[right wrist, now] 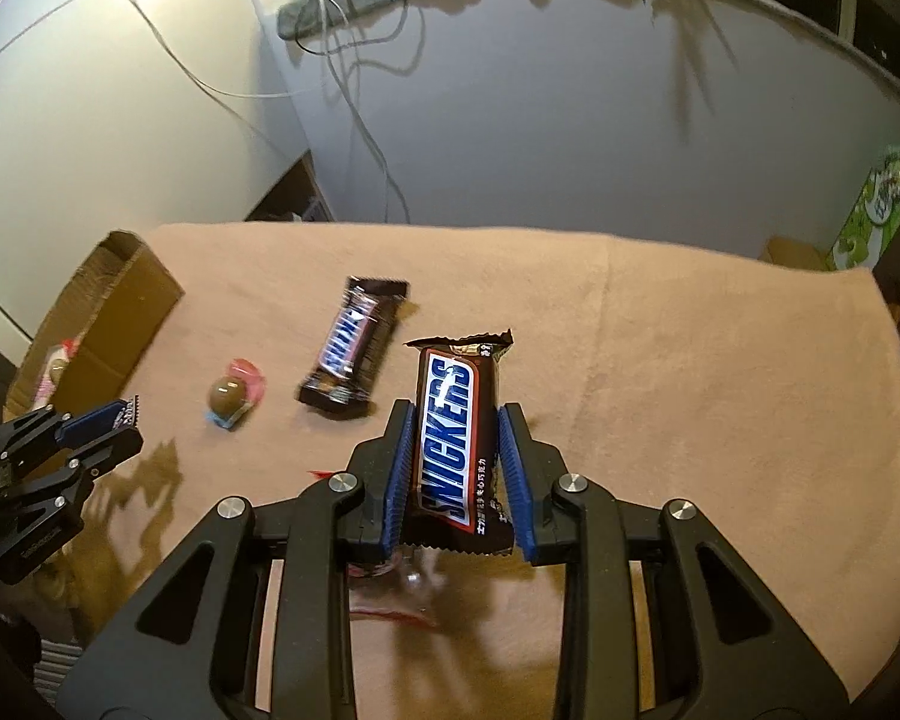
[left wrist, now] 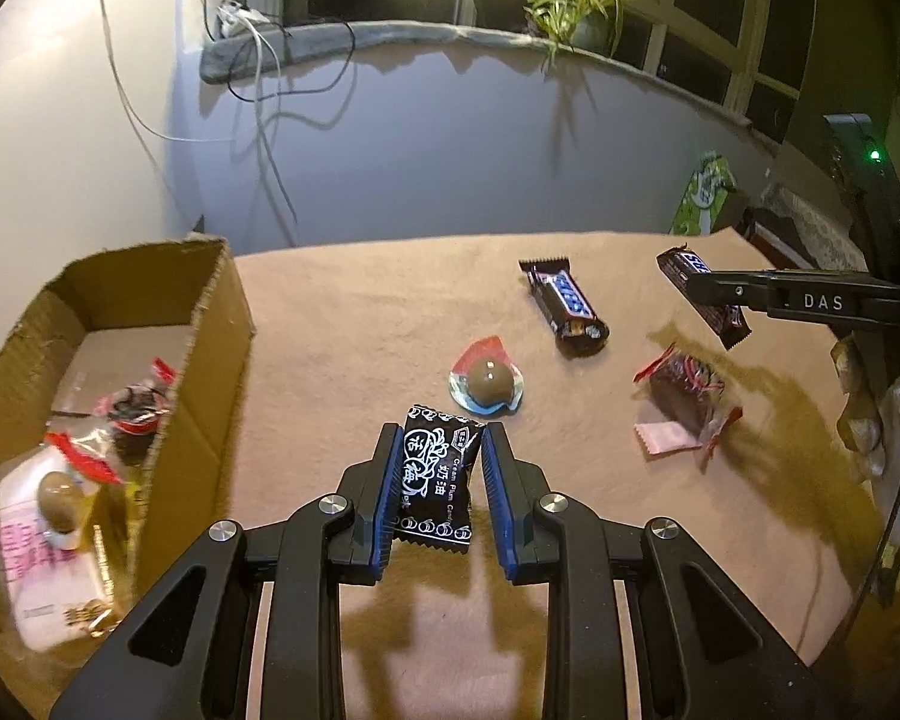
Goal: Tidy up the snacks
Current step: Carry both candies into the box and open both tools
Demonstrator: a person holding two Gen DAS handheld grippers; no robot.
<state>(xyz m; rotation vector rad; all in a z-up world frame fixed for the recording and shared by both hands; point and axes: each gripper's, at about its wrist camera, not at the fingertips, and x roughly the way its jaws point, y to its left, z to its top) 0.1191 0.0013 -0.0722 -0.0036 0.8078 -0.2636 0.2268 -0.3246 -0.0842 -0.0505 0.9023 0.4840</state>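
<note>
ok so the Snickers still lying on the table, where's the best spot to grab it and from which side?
Grip the lying Snickers across its narrow width at mid-length, coming from above with the fingers straddling its long sides. It lies flat on the cloth, its near end looks torn open, and the end seams are thin and floppy, so the middle probably holds best.

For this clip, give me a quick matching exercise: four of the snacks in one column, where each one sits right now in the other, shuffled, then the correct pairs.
Things:
1. black plum candy packet
2. Snickers bar with the label facing the camera
3. second Snickers bar
4. chocolate ball on its wrapper

Places:
A. lying loose on the tan cloth, farther back than the ball
B. between the fingers of the right gripper
C. on the cloth just beyond the left gripper's tips
D. between the fingers of the left gripper

Pairs: 1-D, 2-B, 3-A, 4-C
</note>
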